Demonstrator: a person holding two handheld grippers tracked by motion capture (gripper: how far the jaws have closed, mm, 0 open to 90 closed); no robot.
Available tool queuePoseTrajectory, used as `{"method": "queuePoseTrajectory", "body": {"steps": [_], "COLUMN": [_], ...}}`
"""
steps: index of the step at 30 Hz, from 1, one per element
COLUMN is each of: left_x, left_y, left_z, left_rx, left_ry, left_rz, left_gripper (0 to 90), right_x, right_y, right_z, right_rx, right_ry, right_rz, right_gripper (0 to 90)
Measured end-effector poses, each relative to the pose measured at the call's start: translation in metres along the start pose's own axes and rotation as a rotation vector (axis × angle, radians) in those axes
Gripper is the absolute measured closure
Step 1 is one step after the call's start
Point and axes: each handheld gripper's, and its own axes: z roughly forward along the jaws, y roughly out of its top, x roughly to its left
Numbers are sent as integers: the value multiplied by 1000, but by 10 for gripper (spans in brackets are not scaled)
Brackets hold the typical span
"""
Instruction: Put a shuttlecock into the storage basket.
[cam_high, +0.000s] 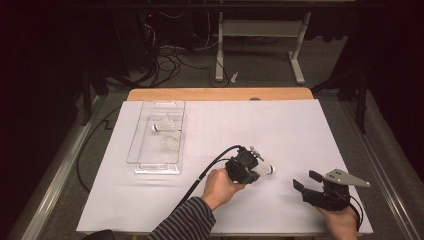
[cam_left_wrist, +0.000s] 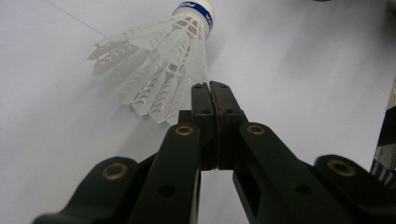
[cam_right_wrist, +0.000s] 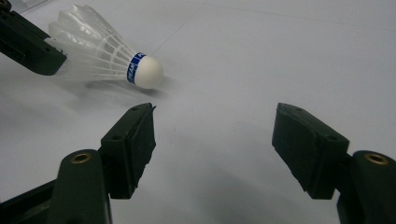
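A white feathered shuttlecock (cam_high: 266, 170) with a blue band by its cork lies on the white sheet near the table's middle. My left gripper (cam_high: 256, 168) is shut at the edge of its feather skirt (cam_left_wrist: 159, 65), jaws pressed together (cam_left_wrist: 210, 91) on the rim of the feathers. Its cork (cam_right_wrist: 148, 72) points toward my right gripper (cam_high: 307, 181). That gripper rests low at the front right, jaws wide apart (cam_right_wrist: 215, 135) with nothing between them, a short way from the cork.
A clear plastic tray (cam_high: 156, 168) stands at the left of the sheet, with two more shuttlecocks (cam_high: 164, 124) (cam_high: 171, 143) in it. The white sheet (cam_high: 280, 125) covers the table. Another shuttlecock (cam_high: 233, 77) lies on the floor beyond the far edge.
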Motion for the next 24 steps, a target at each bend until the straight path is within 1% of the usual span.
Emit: {"method": "queuePoseTrajectory", "body": {"steps": [3, 11, 24], "left_x": [0, 0, -1], "left_y": [1, 2, 3], "left_z": [-2, -9, -18], "left_rx": [0, -11, -14], "left_ry": [0, -10, -11], "left_rz": [0, 3, 13], "left_gripper": [897, 897, 896], "right_x": [0, 0, 0], "right_y": [0, 0, 0], "right_z": [0, 0, 0], "right_rx": [-1, 0, -1], "right_ry": [-1, -2, -1], "right_rz": [-6, -4, -2], "right_gripper": [308, 308, 308]}}
